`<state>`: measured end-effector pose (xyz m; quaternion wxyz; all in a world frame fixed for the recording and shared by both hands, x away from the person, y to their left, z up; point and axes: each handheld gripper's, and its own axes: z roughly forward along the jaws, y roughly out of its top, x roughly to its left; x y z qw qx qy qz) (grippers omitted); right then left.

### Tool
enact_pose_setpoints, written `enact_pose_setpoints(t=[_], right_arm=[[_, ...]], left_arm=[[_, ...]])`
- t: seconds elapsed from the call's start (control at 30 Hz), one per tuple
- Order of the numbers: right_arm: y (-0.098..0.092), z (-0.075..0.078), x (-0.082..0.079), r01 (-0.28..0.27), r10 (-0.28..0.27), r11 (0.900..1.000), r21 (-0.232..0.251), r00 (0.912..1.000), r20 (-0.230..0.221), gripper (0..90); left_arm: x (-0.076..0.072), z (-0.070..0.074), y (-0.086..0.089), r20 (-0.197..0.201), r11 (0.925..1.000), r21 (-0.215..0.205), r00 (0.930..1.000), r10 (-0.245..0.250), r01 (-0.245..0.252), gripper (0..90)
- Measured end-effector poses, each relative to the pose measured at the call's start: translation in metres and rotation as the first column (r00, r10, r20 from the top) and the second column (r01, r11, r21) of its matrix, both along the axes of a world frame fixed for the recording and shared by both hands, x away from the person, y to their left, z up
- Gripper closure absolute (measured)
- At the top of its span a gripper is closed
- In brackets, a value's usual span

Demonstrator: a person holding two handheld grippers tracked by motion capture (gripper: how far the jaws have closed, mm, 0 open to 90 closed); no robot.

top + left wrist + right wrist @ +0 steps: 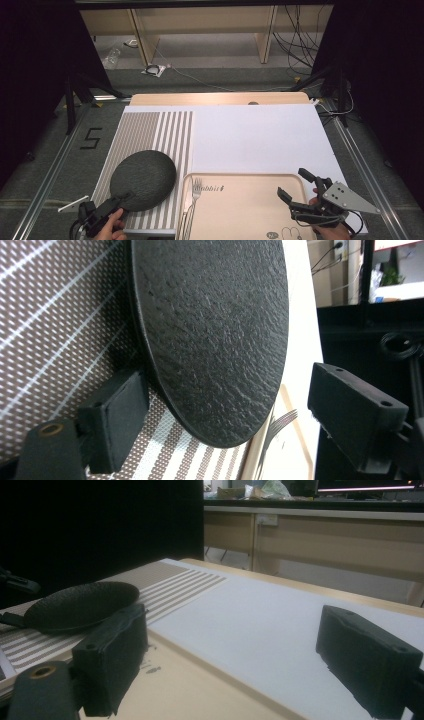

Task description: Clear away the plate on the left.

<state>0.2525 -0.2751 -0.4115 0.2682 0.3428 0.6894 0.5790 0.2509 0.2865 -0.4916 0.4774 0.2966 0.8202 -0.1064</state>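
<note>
A dark round plate [145, 177] lies on a striped placemat [150, 130] at the front left. My left gripper [122, 199] is open and turned on its side, its jaws straddling the plate's near rim: one jaw against the mat, the other above the plate [215, 330]. To the right, a beige tray [240, 176] holds a fork [197, 189] and a knife [186, 206] along its left side. My right gripper [292, 182] stands open over the tray's right end with nothing between its fingers. From there the plate [80, 605] shows off to the left.
A white board [260, 135] covers the table behind the tray, on a wooden top [215, 98]. Black stands and cables flank the table, and wooden shelving stands at the back. A white strip [72, 204] lies left of the mat.
</note>
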Motion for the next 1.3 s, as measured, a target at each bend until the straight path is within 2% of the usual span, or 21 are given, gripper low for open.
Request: enact_pose_setpoints(t=[0.13, 0.3, 0.43, 0.57, 0.63, 0.8, 0.97, 1.1, 1.23, 1.3], right_arm=[[0.000, 0.000, 0.000, 0.000, 0.000, 1.000, -0.001, 1.0000, -0.001, 14.0], [0.000, 0.000, 0.001, -0.001, 0.001, 1.000, -0.002, 1.0000, 0.005, 14.0], [0.000, 0.000, 0.001, 0.000, 0.000, 1.000, -0.004, 1.0000, 0.001, 13.9], [0.000, 0.000, 0.001, 0.001, -0.001, 1.000, -0.004, 1.0000, -0.004, 13.9], [0.000, 0.000, 0.001, 0.005, -0.005, 1.000, -0.009, 1.0000, -0.009, 14.0], [0.000, 0.000, 0.001, 0.002, -0.002, 1.000, -0.007, 1.0000, -0.007, 14.0], [0.000, 0.000, 0.001, 0.002, -0.002, 1.000, -0.010, 1.0000, -0.008, 14.0], [0.000, 0.000, 0.001, -0.001, 0.000, 1.000, -0.009, 1.0000, -0.002, 14.0], [0.001, 0.000, 0.001, -0.002, 0.002, 1.000, -0.011, 1.0000, -0.003, 14.0], [0.001, -0.001, 0.001, -0.005, 0.005, 1.000, -0.008, 1.0000, 0.001, 14.0]], left_arm=[[0.000, -0.005, 0.000, -0.005, 0.9978, -0.053, 0.9992, 0.040, -0.040, 19.2], [0.000, -0.012, 0.002, -0.020, 0.9876, -0.122, 0.9950, 0.098, -0.099, 22.7], [0.002, -0.013, 0.001, -0.020, 0.9846, -0.121, 0.9920, 0.125, -0.126, 28.2], [0.004, -0.018, -0.002, -0.033, 0.9782, -0.146, 0.9890, 0.144, -0.148, 34.4], [0.005, -0.018, -0.003, -0.034, 0.9789, -0.137, 0.9883, 0.149, -0.152, 36.4], [0.006, -0.020, -0.007, -0.043, 0.9753, -0.134, 0.9843, 0.171, -0.176, 43.4], [0.007, -0.021, -0.011, -0.048, 0.9692, -0.139, 0.9790, 0.198, -0.203, 48.5], [0.005, -0.024, -0.011, -0.060, 0.9596, -0.158, 0.9722, 0.226, -0.233, 54.3], [0.003, -0.025, -0.011, -0.059, 0.9575, -0.158, 0.9703, 0.234, -0.241, 57.2], [0.002, -0.026, -0.011, -0.068, 0.9525, -0.170, 0.9673, 0.244, -0.253, 59.8]])
